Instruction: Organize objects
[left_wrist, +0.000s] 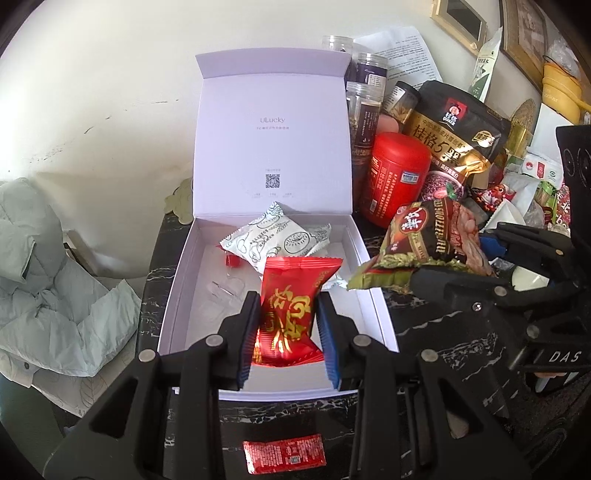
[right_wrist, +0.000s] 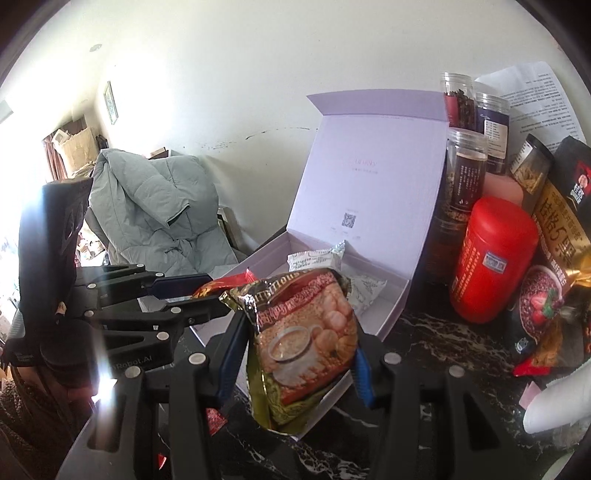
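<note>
An open white gift box (left_wrist: 177, 295) with its lid up stands on the dark marble table; it also shows in the right wrist view (right_wrist: 399, 295). Inside lie white patterned snack packets (left_wrist: 266, 236) and a small red candy (left_wrist: 232, 260). My left gripper (left_wrist: 286, 306) is shut on a red and gold packet (left_wrist: 291, 310), held over the box's near half. My right gripper (right_wrist: 295, 354) is shut on a brown and green cereal sachet (right_wrist: 306, 343), held over the box's right edge; the sachet (left_wrist: 432, 240) also shows in the left wrist view.
A red sachet (left_wrist: 284, 456) lies on the table in front of the box. Right of the box stand a red canister (left_wrist: 400, 173), clear jars (left_wrist: 365, 110) and a black oat bag (left_wrist: 458, 122). A grey-green jacket (left_wrist: 48, 277) lies to the left.
</note>
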